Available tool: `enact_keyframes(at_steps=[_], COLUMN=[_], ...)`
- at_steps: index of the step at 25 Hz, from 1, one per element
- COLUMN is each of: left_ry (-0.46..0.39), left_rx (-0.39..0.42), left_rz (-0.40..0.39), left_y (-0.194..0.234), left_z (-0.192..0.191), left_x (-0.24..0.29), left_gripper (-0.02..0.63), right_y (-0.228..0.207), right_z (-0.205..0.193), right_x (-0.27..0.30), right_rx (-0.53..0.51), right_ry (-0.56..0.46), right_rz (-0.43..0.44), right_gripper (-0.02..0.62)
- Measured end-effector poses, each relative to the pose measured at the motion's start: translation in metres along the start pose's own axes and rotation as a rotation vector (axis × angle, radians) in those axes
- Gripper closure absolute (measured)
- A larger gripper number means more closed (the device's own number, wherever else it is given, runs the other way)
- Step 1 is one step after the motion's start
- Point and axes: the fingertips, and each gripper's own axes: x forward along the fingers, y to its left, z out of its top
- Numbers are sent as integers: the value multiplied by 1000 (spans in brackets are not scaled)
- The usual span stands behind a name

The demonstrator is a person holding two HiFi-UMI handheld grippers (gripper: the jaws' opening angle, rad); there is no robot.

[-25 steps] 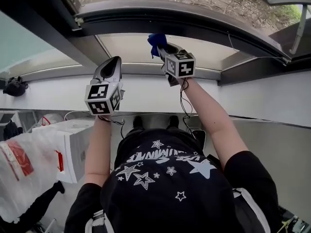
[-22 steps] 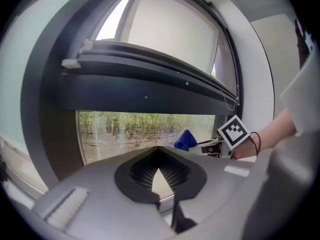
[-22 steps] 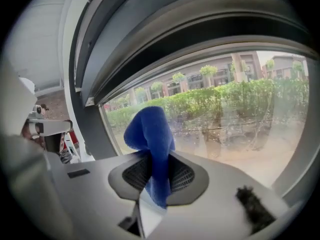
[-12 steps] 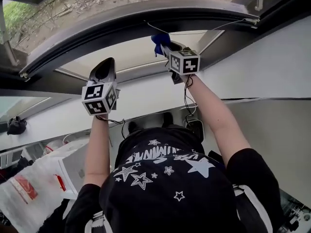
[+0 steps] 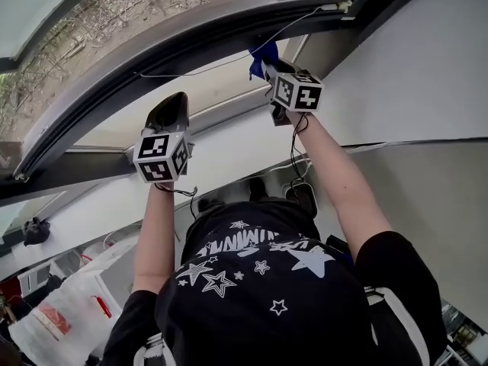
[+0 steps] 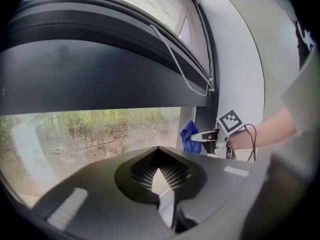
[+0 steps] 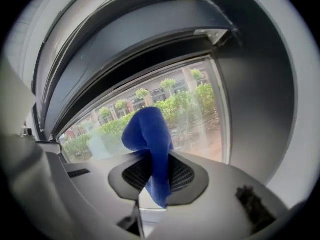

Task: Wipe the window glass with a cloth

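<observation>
The blue fabric cloth is clamped in the right tongs, whose jaws are closed on its lower part. Its upper fold stands free at 12 o'clock above the jaws, in front of the clear window glass. Contact between cloth and glass cannot be confirmed. The dark curved window frame arches over the pane at 12 o'clock. The left tongs have their jaws drawn together with nothing held, and they face the same glass. In the head view they sit at 8 o'clock of the right tongs, well apart from the cloth.
</observation>
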Motion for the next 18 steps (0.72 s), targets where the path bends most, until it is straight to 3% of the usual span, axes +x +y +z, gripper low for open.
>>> enact_keyframes(at_steps=[9,15,18], left_ry=[-19,-11,-18], left_rx=[32,28,-5], left_rz=[-67,-55,-22], left_y=[-58,-62,-52], left_z=[16,6,-2], left_x=[29,22,2], left_gripper=[597,597,597], right_y=[-67,-68,-44], right_z=[12,5,-3], right_x=[-32,-35,-34], right_rx=[115,109,91], right_ry=[-54,-35,-16], right_rz=[-82,-74,-29], right_gripper=[522,522,522])
